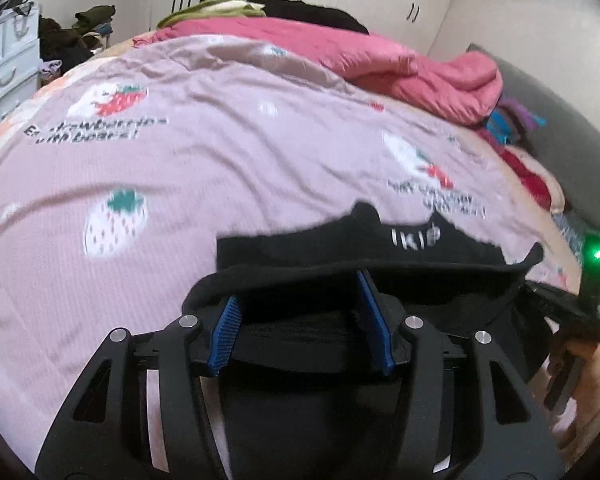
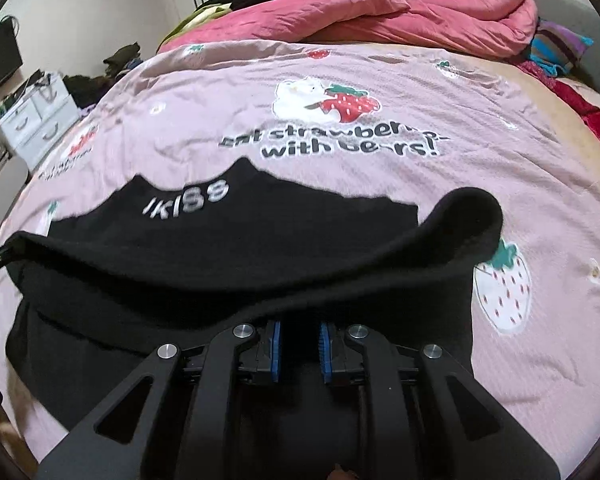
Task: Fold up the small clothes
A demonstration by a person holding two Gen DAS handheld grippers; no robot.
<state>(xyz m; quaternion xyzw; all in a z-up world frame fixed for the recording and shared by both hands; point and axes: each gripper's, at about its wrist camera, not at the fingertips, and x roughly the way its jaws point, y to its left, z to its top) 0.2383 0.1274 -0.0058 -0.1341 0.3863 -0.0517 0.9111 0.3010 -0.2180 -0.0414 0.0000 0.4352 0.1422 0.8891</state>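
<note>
A small black garment [image 1: 340, 248] with white "ikiss" lettering lies on the pink strawberry bedsheet [image 1: 180, 168]. Its near edge is lifted and folded over toward the far side. My left gripper [image 1: 300, 304] has its blue pads wide apart with the black cloth draped over the fingertips. In the right wrist view the same garment [image 2: 228, 240] spreads left of centre, and my right gripper [image 2: 300, 328] has its blue pads close together around a fold of its lifted edge. The fingertips of both grippers are hidden under cloth.
A rumpled pink quilt [image 1: 400, 68] and dark clothes are piled at the far side of the bed. White drawers [image 1: 4, 72] stand at the left. Striped and red fabrics [image 2: 560, 52] lie at the right edge. The other gripper's black arm [image 1: 560, 308] shows at the right.
</note>
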